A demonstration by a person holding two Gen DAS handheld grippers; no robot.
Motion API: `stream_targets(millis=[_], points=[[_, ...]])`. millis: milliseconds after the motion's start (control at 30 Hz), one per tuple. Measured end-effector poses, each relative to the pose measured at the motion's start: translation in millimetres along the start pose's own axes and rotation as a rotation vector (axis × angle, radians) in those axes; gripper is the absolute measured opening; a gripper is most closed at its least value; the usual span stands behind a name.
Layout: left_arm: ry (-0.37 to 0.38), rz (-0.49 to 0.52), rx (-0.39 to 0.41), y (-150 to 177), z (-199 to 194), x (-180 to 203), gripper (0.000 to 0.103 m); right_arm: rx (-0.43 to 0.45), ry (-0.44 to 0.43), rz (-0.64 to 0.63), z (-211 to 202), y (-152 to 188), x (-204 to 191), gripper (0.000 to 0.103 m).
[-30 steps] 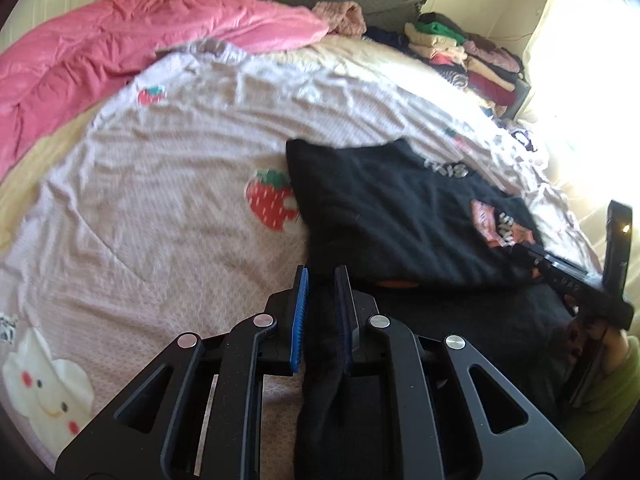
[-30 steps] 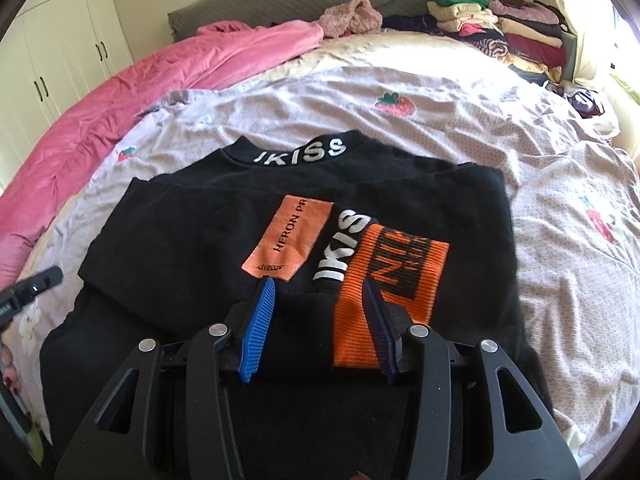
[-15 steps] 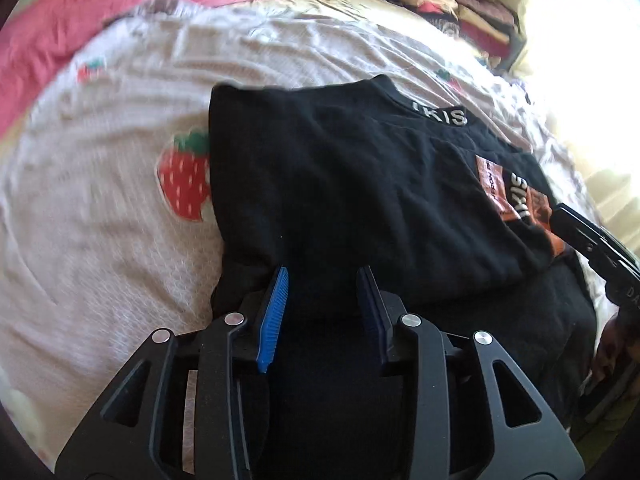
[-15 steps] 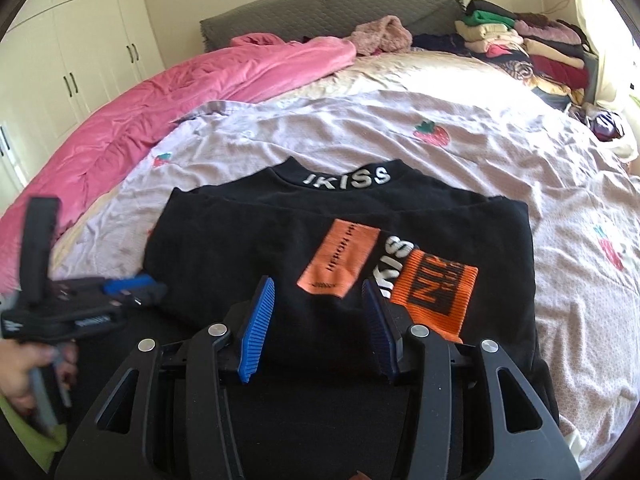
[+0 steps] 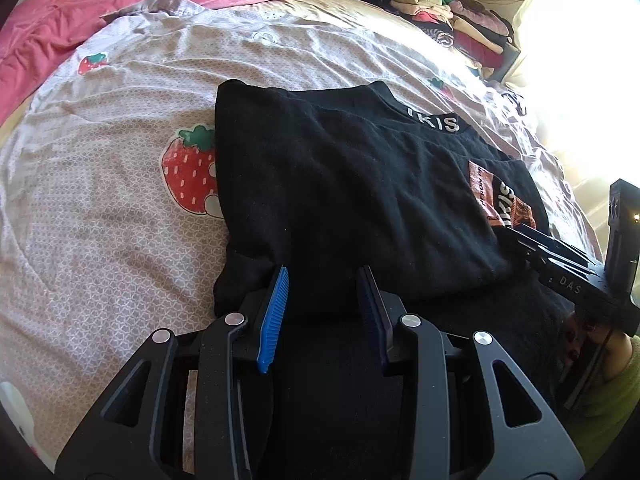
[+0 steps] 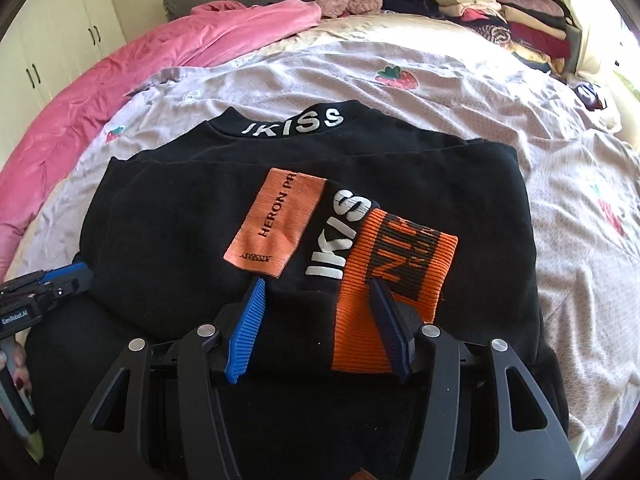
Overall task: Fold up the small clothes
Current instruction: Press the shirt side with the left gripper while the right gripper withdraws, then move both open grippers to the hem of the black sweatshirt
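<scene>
A second ago my left gripper (image 5: 322, 312) was pinched narrow on a fold of the black sweater (image 5: 360, 200); now its blue pads stand well apart with nothing between them, hovering over the sweater's near left edge, and I cannot tell whether the tips touch the cloth. My right gripper (image 6: 318, 326) has stayed spread wide through both moments, but the view has drawn in closer to the garment, so the orange cuff (image 6: 394, 280) now runs in under my right-hand pad, while the other pad sits over plain black fabric below the orange patch (image 6: 276, 226). It grips nothing; whether the pads rest on the cloth I cannot say. The sweater lies flat on the strawberry-print sheet (image 5: 100, 200), sleeves folded in across the body, its lettered collar (image 6: 294, 122) pointing away from me toward the head of the bed. In the right wrist view my left gripper (image 6: 44, 292) shows at the sweater's left edge; in the left wrist view my right one (image 5: 560, 264) sits by the cuff.
</scene>
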State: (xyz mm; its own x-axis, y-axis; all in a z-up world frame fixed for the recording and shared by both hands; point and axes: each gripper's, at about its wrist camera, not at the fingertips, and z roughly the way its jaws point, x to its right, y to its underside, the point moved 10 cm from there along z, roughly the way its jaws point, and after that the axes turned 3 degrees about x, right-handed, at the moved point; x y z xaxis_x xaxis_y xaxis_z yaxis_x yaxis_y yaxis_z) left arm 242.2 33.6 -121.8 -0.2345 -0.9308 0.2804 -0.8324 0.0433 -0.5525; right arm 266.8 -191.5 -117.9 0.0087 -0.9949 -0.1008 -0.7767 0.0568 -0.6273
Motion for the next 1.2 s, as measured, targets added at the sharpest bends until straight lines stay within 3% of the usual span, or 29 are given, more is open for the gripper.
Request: stream_targets(millis=[300,400,600,633,700,1067,1200], points=[[-0.003,0.012,0.009,4,-5,2,0.029,0.035,-0.04,0.017,-20,-2,-10,0.071],[0.001,0.002,0.013,5,-8,2,0.031,0.049,-0.062,0.014,-30,-2,-16,0.071],[0.007,0.004,0.024,5,-17,9,0.05,0.077,-0.075,0.002,-46,-6,-23,0.072],[0.001,0.006,0.029,5,-20,10,0.056,0.082,-0.073,0.0,-49,-6,-23,0.077],[-0.02,0.009,0.04,4,-25,9,0.064,0.089,-0.064,0.005,-53,-6,-21,0.097],[-0.064,-0.02,0.128,-9,-62,-3,0.092,0.135,-0.052,0.021,-72,-11,-16,0.096],[-0.065,-0.012,0.145,-12,-71,1,0.093,0.156,-0.046,0.025,-78,-13,-16,0.096]])
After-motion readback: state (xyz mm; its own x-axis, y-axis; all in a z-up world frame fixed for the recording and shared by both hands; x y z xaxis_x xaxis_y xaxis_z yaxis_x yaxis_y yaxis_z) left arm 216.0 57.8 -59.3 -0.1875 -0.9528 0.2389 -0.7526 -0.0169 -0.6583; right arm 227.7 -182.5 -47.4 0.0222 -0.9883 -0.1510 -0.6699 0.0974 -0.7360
